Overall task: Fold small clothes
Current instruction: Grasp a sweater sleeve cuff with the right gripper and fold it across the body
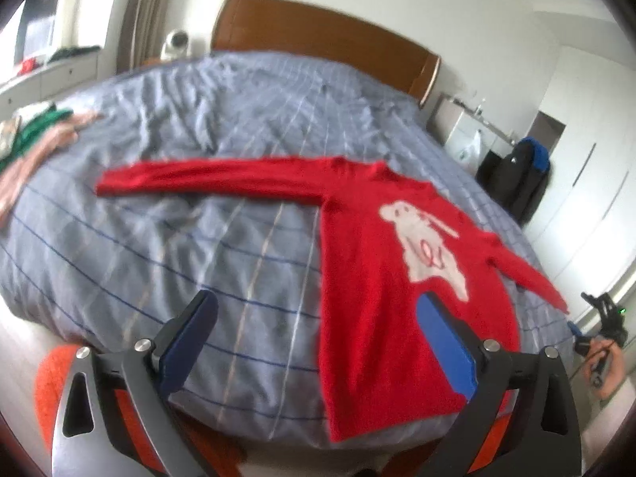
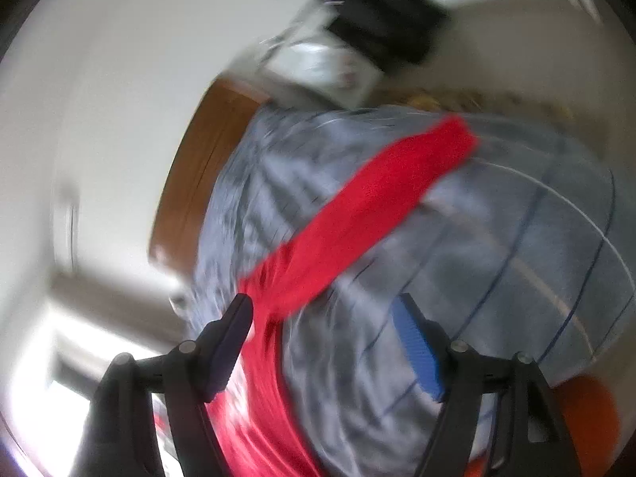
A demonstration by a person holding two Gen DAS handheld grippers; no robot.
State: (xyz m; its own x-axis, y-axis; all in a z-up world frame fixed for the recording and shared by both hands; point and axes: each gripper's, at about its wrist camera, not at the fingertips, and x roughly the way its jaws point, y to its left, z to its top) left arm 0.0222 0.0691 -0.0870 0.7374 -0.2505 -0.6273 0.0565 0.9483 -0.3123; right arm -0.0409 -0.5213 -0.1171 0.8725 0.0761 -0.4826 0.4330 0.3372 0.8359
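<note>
A red sweater [image 1: 377, 262] with a white animal figure lies flat on the grey-blue checked bed cover [image 1: 179, 258]. One sleeve [image 1: 198, 181] stretches out to the left, the other [image 1: 528, 274] slants toward the right edge. My left gripper [image 1: 318, 298] hovers open above the sweater's lower left edge, with nothing between its pads. In the blurred, rolled right wrist view, the red sweater [image 2: 357, 214] runs diagonally past my right gripper [image 2: 322, 302], whose fingers stand apart and press on nothing. In the left wrist view, a hand holds that right gripper [image 1: 604, 318] beyond the bed's right edge.
A pile of green and pink clothes [image 1: 31, 139] lies at the bed's far left. The wooden headboard [image 1: 318, 35] stands at the back. A black and blue bag [image 1: 516, 179] sits by white wardrobes at right. Something orange [image 1: 47, 381] shows below the near edge.
</note>
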